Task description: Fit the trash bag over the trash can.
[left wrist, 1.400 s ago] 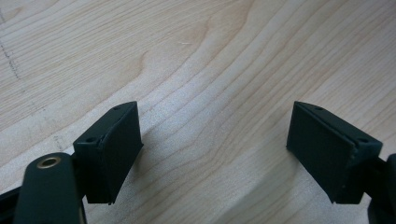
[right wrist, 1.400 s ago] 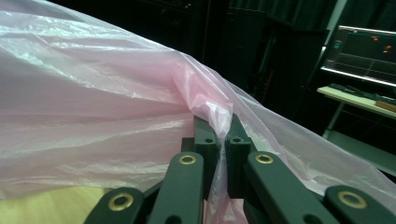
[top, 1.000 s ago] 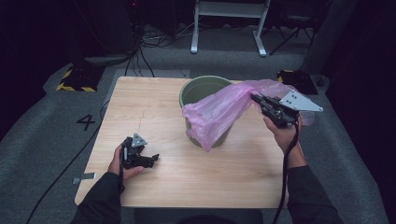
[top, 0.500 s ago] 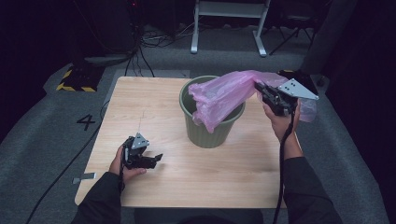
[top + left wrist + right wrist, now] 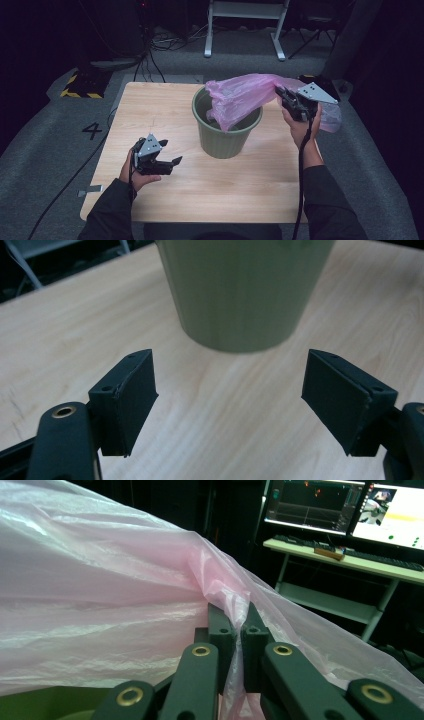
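High view, nearest zone: the left claw [image 5: 170, 162] rests low over the worktop [image 5: 165, 115] near its front-left part, jaws spread wide and holding nothing. Left gripper view confirms bare wood between the jaws, with the green bin [image 5: 245, 290] standing just ahead and untouched.

Mid zone: the bin [image 5: 227, 132] stands upright near the worktop centre. The pink bag [image 5: 240, 97] drapes partly into its mouth and stretches toward the right.

Right side, raised: the right claw [image 5: 280, 94] is clamped on a fold of the bag; right gripper view shows the film [image 5: 125, 590] pinched between jaws that are nearly together.

Judged step: lining the bin with the bag. To do it well, the film should be kept taut and carried over the far rim, while the free claw takes the opposite edge of the bag mouth and spreads it over the near rim. A light bin may tip if the pull is sideways; pulling downward is safer.

Clearance: open worktop lies left and front of the bin. The right claw works close to the right edge, where part of the bag overhangs.
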A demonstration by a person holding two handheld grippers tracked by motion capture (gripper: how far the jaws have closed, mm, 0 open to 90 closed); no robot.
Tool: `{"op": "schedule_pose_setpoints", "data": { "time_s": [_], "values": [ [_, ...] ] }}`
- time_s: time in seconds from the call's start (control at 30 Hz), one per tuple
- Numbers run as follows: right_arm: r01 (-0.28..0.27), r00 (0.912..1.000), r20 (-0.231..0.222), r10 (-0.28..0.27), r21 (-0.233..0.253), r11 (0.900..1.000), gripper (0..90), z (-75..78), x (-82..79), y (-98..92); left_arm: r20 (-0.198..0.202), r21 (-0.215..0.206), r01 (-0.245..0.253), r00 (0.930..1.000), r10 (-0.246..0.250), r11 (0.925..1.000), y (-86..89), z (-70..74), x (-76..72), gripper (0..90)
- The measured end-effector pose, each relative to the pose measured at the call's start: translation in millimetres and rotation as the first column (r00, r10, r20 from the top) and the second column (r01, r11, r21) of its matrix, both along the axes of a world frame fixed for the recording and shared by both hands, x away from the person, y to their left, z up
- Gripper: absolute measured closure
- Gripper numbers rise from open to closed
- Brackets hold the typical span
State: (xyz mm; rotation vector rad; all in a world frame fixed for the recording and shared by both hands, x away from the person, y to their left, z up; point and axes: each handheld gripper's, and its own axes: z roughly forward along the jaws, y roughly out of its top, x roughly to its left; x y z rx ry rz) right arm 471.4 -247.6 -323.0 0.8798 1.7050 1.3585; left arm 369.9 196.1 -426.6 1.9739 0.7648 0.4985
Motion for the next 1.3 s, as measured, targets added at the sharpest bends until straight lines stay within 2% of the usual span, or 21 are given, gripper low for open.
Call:
{"op": "schedule_pose_setpoints", "data": {
  "time_s": [0.13, 0.23, 0.43, 0.5, 0.6, 0.73, 0.8, 0.9, 1.0, 1.07, 1.17, 1.2, 1.3],
  "values": [
    [0.013, 0.9999, -0.002, -0.013, -0.018, 1.0, 88.0, -1.1, 1.5, 1.5, 0.037, -0.016, -0.005, 0.9993, 0.005, 0.9999, 0.1, 16.3, 10.5, 21.9],
    [0.017, 0.9998, -0.003, -0.017, -0.03, 0.999, 87.9, -1.6, 2.5, 2.3, 0.057, -0.011, -0.023, 0.9981, 0.024, 0.9997, 1.4, 28.7, 23.1, 22.0],
    [0.016, 0.9999, -0.003, -0.016, -0.037, 0.999, 87.9, -1.6, 2.9, 3.2, 0.045, 0.005, -0.066, 0.9969, 0.065, 0.9978, 7.2, 35.1, 53.9, 21.9],
    [0.015, 0.9999, -0.006, -0.016, -0.043, 0.999, 87.9, -2.0, 4.0, 3.9, 0.06, 0.004, -0.07, 0.9958, 0.07, 0.9975, 6.5, 36.8, 63.3, 22.0],
    [0.01, 0.9999, -0.01, -0.011, -0.054, 0.999, 87.9, -2.7, 5.4, 6.3, 0.054, -0.036, -0.065, 0.9963, 0.067, 0.9972, 3.7, 44.4, 73.5, 25.8],
    [0.002, 0.9999, -0.013, -0.003, -0.073, 0.997, 87.9, -2.6, 5.9, 10.5, 0.098, -0.091, -0.075, 0.9916, 0.084, 0.993, -2.9, 64.6, 77.1, 26.2],
    [-0.001, 0.9999, -0.012, 0.0, -0.091, 0.996, 87.9, -2.2, 5.7, 13.8, 0.121, -0.105, -0.07, 0.9892, 0.083, 0.992, -7.6, 75.9, 76.9, 26.6],
    [-0.004, 1.0, -0.009, 0.003, -0.103, 0.995, 87.9, -1.8, 4.9, 16.8, 0.152, -0.129, -0.029, 0.9872, 0.049, 0.9913, -17.5, 94.5, 75.5, 26.5],
    [0.002, 1.0, -0.007, -0.002, -0.118, 0.993, 87.9, -2.7, 3.4, 19.5, 0.155, -0.156, 0.016, 0.9879, 0.008, 0.9876, -30.2, 106.8, 72.3, 25.9],
    [0.008, 0.9999, -0.011, -0.01, -0.13, 0.992, 87.9, -3.8, 2.3, 20.3, 0.172, -0.159, 0.055, 0.9848, -0.028, 0.9857, -40.6, 112.9, 67.8, 25.8],
    [0.008, 0.9999, -0.008, -0.009, -0.141, 0.99, 87.8, -5.4, 0.6, 19.5, 0.186, -0.133, 0.085, 0.9807, -0.06, 0.9875, -56.6, 118.7, 63.0, 24.3],
    [0.008, 0.9999, -0.007, -0.009, -0.146, 0.989, 87.8, -5.8, 0.0, 19.0, 0.19, -0.117, 0.086, 0.9797, -0.063, 0.9894, -61.1, 119.7, 63.2, 23.5],
    [-0.002, 1.0, -0.005, 0.002, -0.14, 0.99, 87.6, -7.2, -2.0, 16.1, 0.183, -0.105, 0.07, 0.9818, -0.05, 0.992, -70.6, 121.3, 69.2, 22.3]
  ]
}}
